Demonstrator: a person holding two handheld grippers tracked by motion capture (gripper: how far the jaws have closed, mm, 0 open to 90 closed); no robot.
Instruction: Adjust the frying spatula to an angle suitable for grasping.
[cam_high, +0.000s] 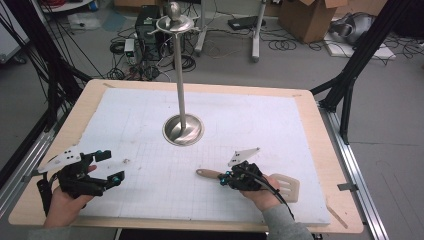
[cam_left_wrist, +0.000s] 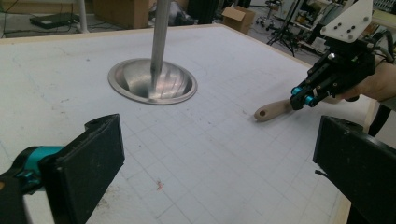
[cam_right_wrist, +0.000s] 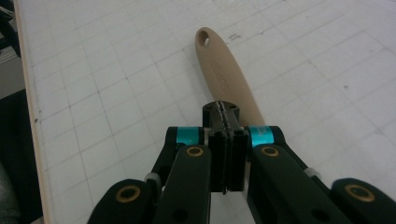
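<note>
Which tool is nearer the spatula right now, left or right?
Right. The right tool sits over the spatula, its jaws shut above the wooden handle. The left tool is open, well off near the table's other front corner.

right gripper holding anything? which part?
Cannot tell. The right gripper has its fingers shut, sitting over the spatula handle about midway along, with no handle visible between the pads. The left gripper is open, holding nothing.
</note>
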